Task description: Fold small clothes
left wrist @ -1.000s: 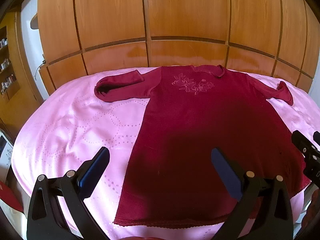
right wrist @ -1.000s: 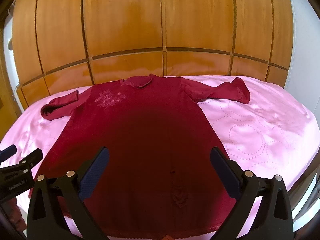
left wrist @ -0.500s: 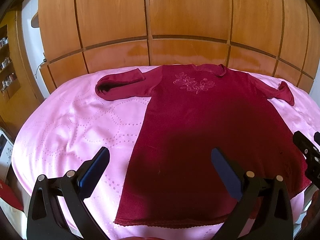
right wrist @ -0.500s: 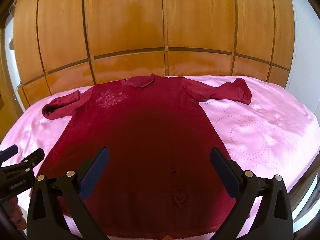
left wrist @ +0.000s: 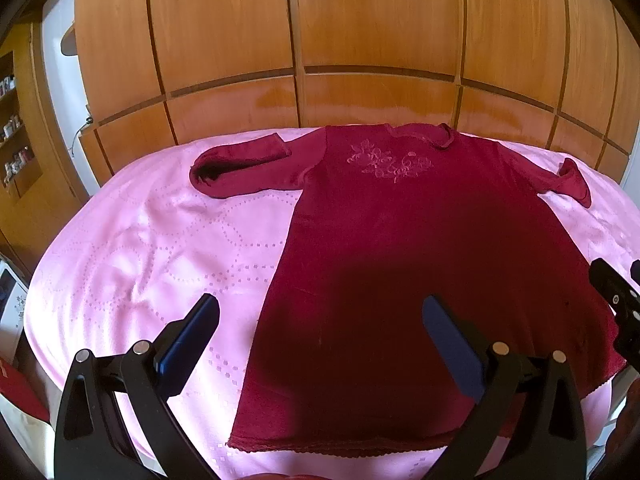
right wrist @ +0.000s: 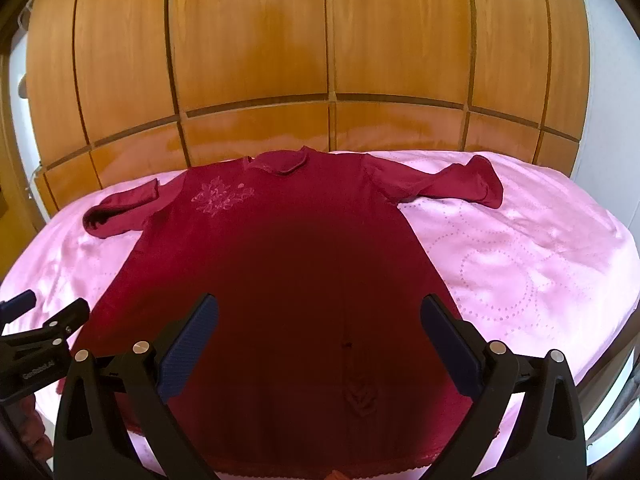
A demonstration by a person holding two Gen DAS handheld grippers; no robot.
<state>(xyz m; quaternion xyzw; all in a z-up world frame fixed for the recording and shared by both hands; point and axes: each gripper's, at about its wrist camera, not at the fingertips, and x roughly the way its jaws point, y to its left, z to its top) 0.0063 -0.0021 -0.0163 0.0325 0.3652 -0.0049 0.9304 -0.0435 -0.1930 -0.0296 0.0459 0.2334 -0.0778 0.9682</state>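
Barely anything is shifting since a second ago: the red dress (left wrist: pixel 404 264) is lying flat on the pink bedspread (left wrist: pixel 152 248), sleeves spread. Left gripper (left wrist: pixel 320 340) and right gripper (right wrist: pixel 320 340) are hovering above its hem, jaws open, empty. Pinching bedspread along with the hem risks dragging both.

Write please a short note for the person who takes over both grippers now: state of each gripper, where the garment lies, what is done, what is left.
Left gripper: open, empty, above the hem's left part.
Right gripper: open, empty, above the lower middle.
The dark red dress lies flat, front up, on the pink bedspread, neckline toward the wooden wardrobe; both sleeves spread out.
Done: spread out only; no fold visible.
Left: all folds, probably sleeves first.
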